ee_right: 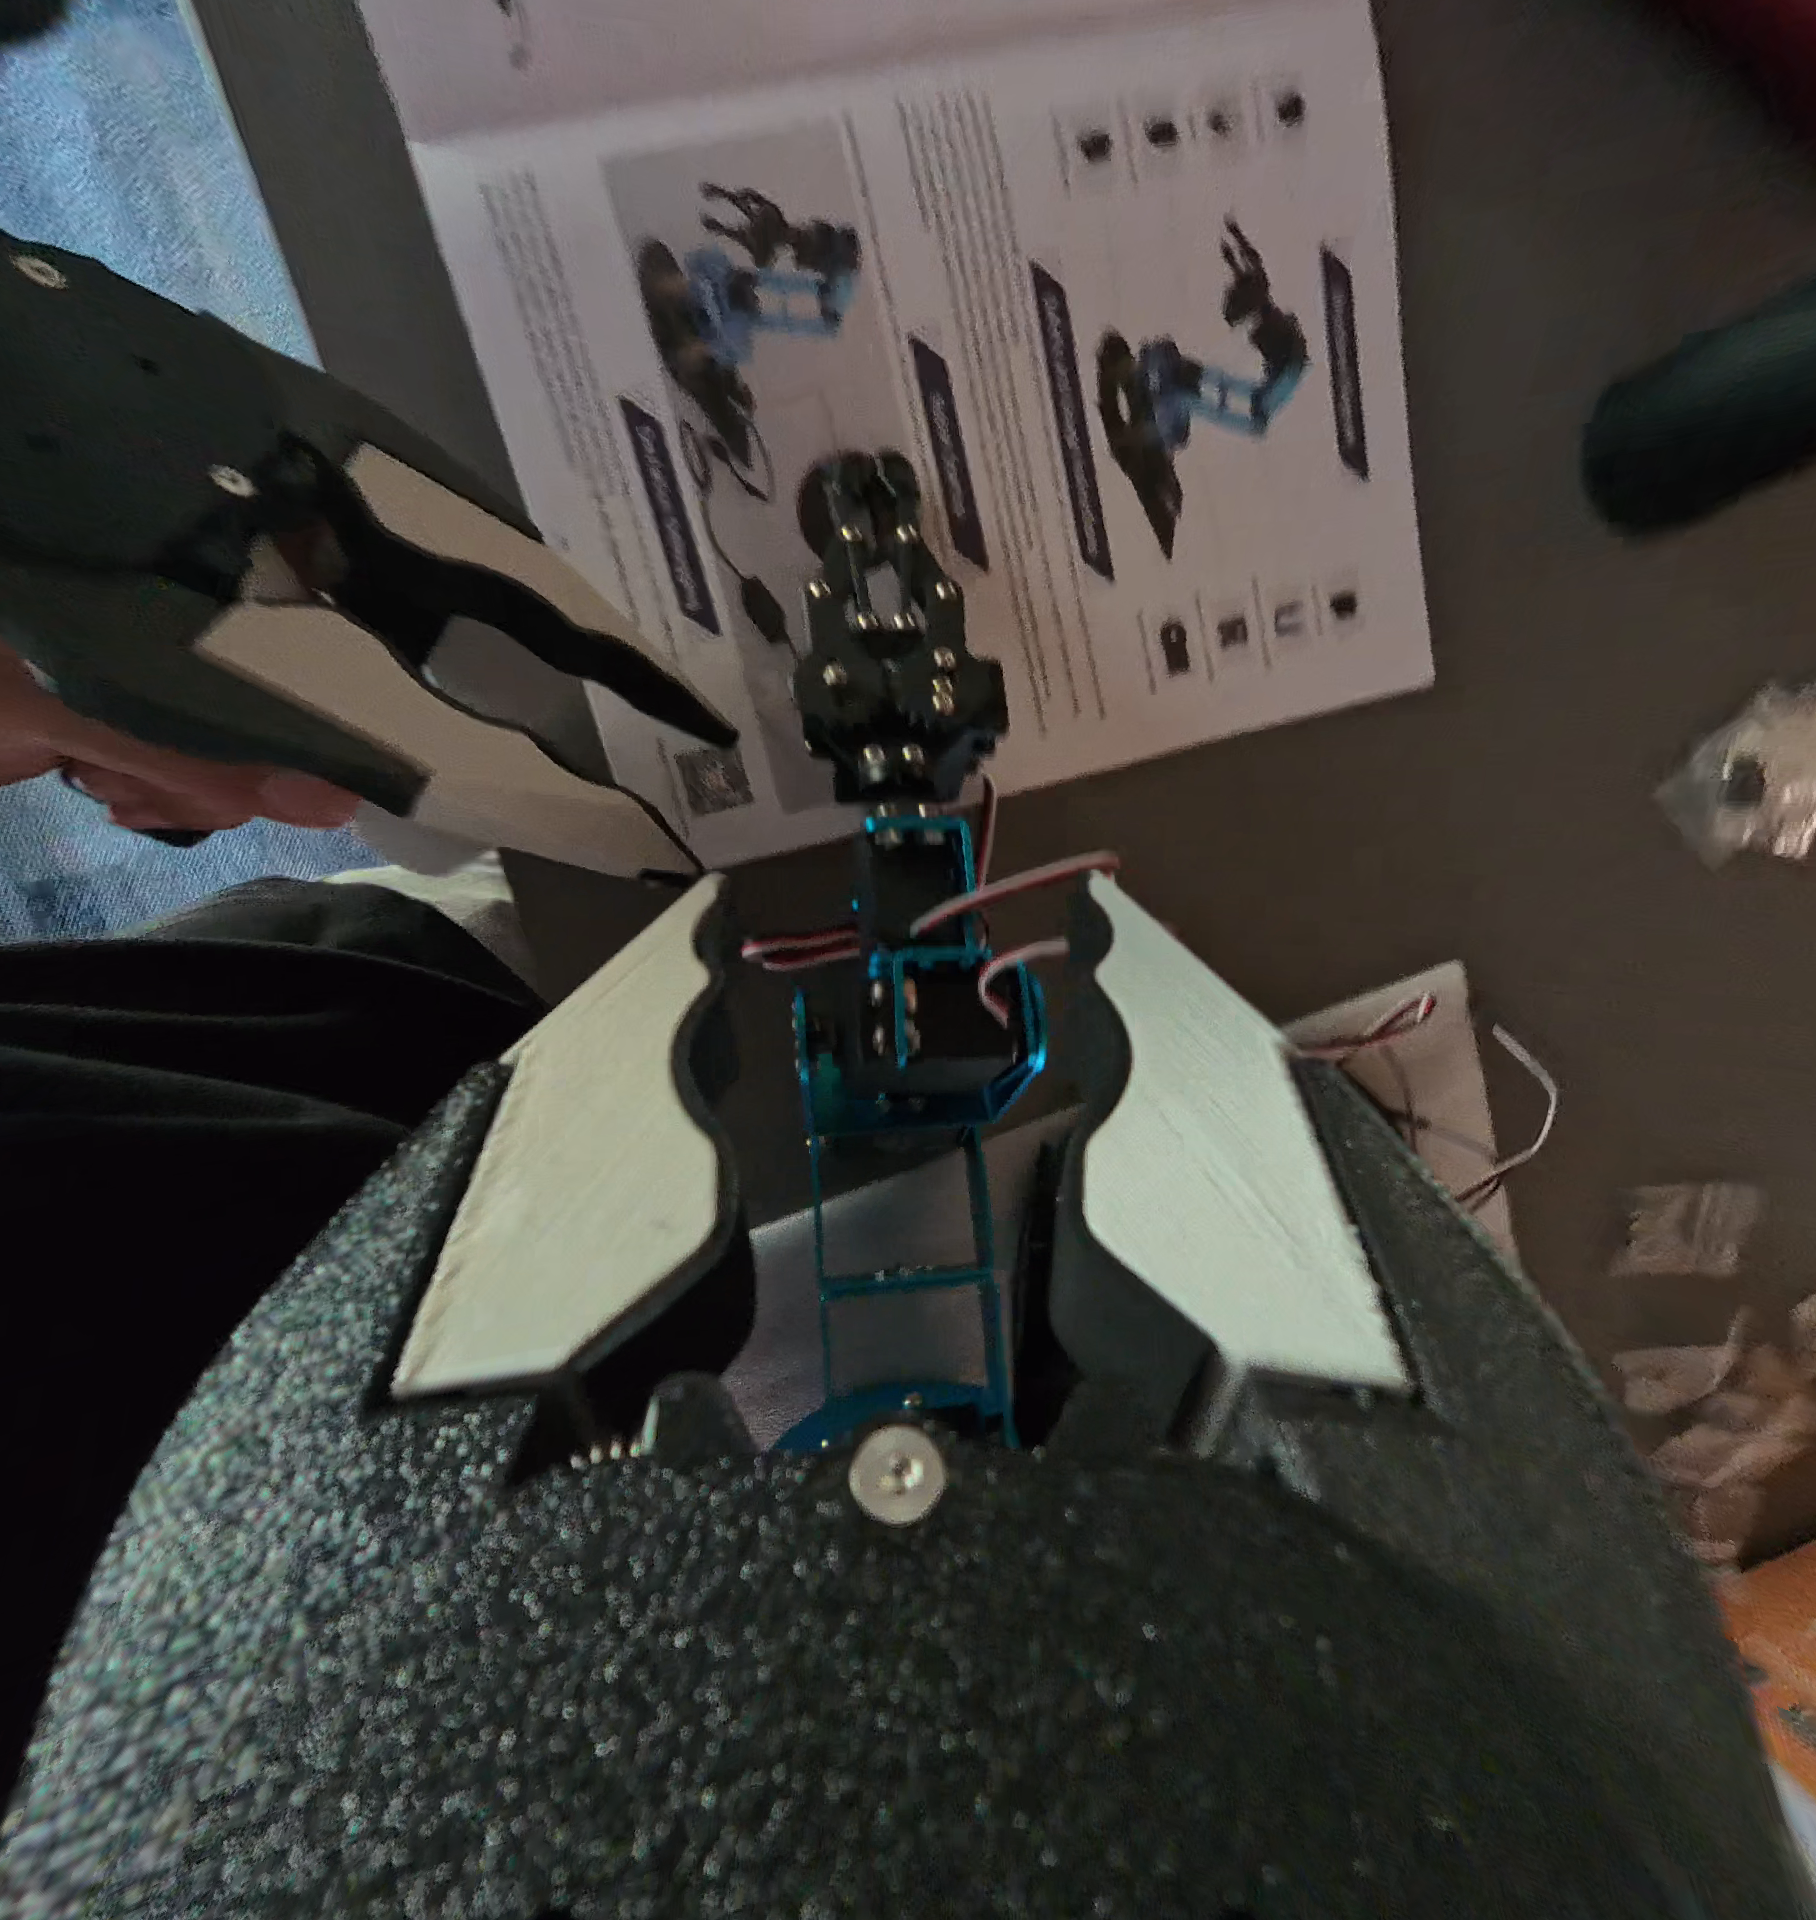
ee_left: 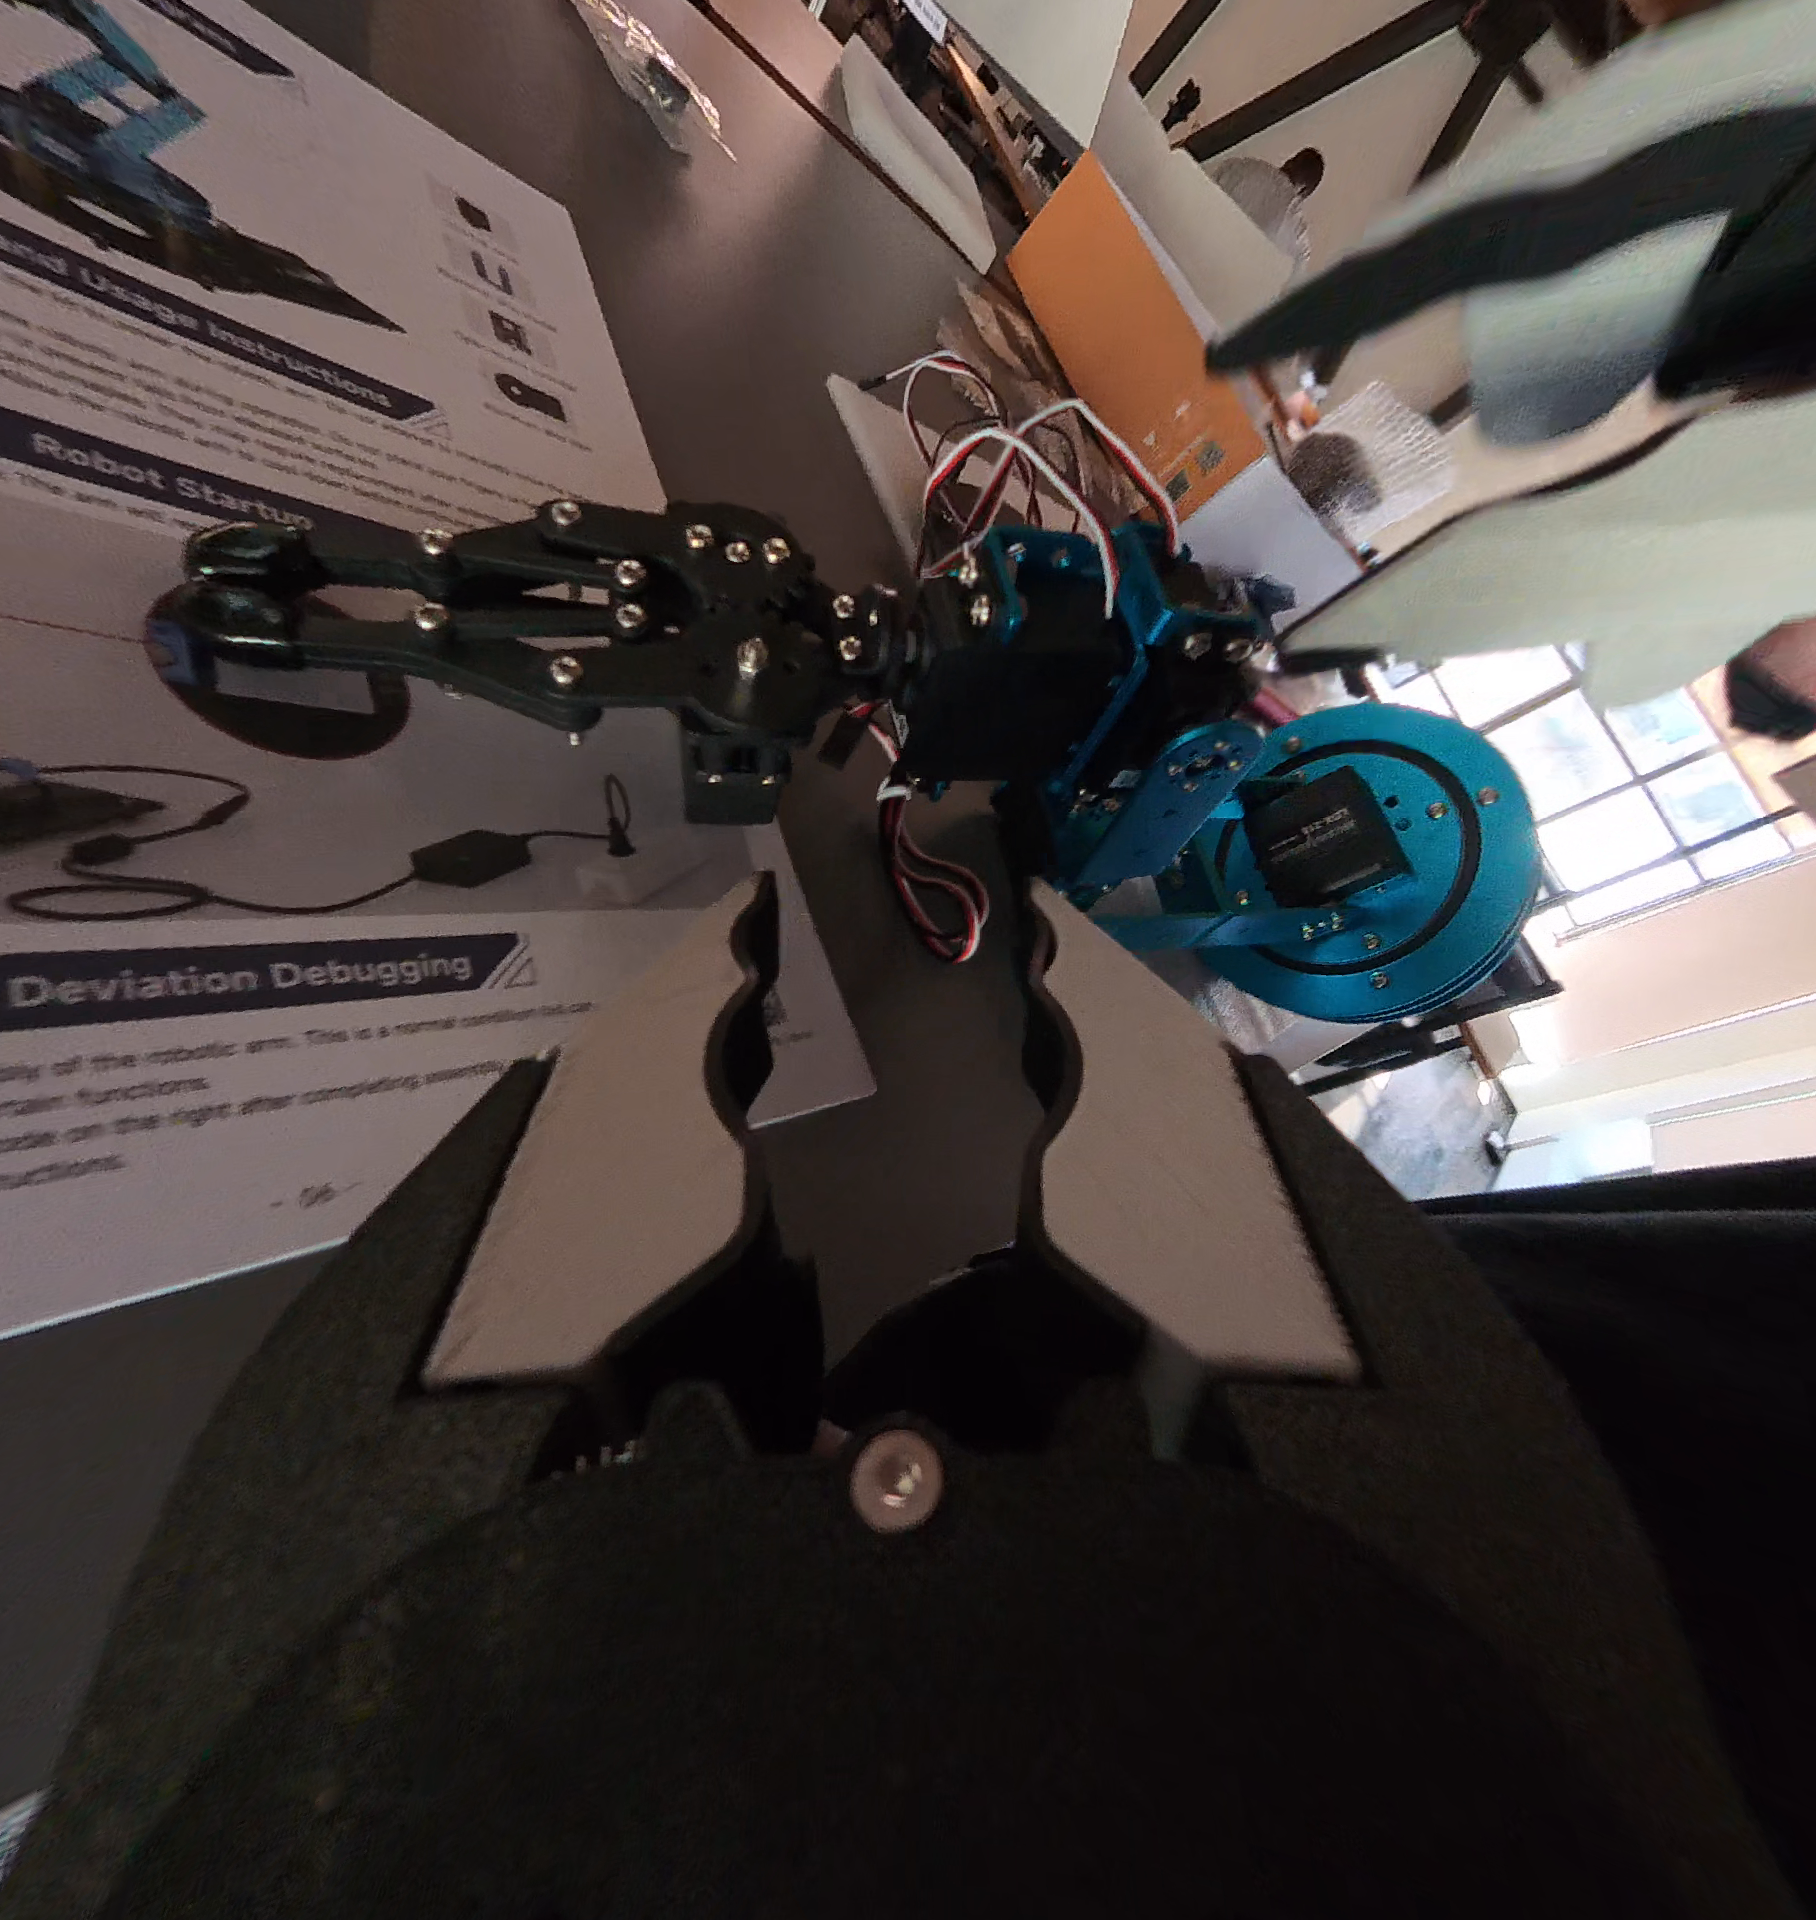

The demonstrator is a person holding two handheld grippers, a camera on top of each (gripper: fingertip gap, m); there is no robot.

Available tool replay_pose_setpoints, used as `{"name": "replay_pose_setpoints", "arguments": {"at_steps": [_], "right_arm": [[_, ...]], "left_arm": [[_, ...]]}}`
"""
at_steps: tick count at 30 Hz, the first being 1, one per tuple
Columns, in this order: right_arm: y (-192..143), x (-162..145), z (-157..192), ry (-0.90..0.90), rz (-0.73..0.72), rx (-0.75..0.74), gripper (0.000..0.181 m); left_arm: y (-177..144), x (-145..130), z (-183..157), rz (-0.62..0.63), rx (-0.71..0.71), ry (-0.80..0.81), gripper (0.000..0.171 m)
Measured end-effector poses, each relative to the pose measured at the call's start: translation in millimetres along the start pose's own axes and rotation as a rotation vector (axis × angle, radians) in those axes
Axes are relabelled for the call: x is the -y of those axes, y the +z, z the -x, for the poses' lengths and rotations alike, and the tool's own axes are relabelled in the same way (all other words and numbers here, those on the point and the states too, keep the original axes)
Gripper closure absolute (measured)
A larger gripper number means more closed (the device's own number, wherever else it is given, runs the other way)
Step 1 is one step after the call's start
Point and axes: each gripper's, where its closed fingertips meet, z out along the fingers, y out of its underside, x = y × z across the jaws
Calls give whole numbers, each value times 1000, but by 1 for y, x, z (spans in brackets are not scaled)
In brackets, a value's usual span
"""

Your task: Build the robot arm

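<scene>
Instruction sheet (ee_left: 260, 1039): flat white printed paper, smooth. It lies left of the toy robot arm (ee_left: 1091, 665) on the dark matte table (ee_left: 738, 260), and the arm's tip reaches over it.
Claw (ee_left: 530, 623): black plates with bright screw heads and two rounded tips pressed close. It is already mounted on the left end of the robot arm.
Left gripper (ee_left: 899, 914): your tongs are spread and pinch nothing. White flat faces, wavy black inner edges, grainy black body. They hover just beside the robot arm's middle, tips near a wire loop.
Servo leads (ee_left: 997, 436): thin red, white and dark wires. They loop loose around the robot arm's wrist joints, with no plugged end visible.
Robot arm: glossy blue metal brackets around boxy black servos, joined from claw to base.
Base (ee_left: 1423, 862): a blue metal disc with a black ring, at the robot arm's right end.
Right gripper (ee_right: 899, 894): your tongs are spread, built like the left pair. From above, the robot arm's blue brackets show in the gap. You cannot tell from these views whether the fingers touch them.
Small bags (ee_right: 1766, 769): crinkled clear plastic, contents blurred. They lie scattered on the table, well apart to the right of the robot arm.
</scene>
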Motion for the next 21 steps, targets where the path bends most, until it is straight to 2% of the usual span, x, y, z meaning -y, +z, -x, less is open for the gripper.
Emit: {"name": "replay_pose_setpoints", "arguments": {"at_steps": [1, 6, 9, 10, 13, 18, 21], "right_arm": [[3, 7, 4, -29, 34, 40, 112], [47, -5, 10, -44, 418, 192, 121], [58, -30, 3, -145, 658, 129, 119], [61, -35, 8, -171, 701, 149, 122], [69, -46, -1, -223, 811, 109, 150], [65, -54, -4, -223, 864, 135, 149], [65, -59, 0, -189, 897, 225, 151]], "left_arm": [[-3, -1, 1, 4, 5, 9, 128], [-13, -3, 4, -13, 6, 0, 129], [-19, -5, 4, -20, 11, 13, 128], [-20, -6, 5, -20, 15, 19, 128], [-21, -9, 2, -18, 0, 21, 128], [-13, -10, -11, -12, -63, 24, 128], [-5, -12, -23, 17, -98, 44, 128]]}}
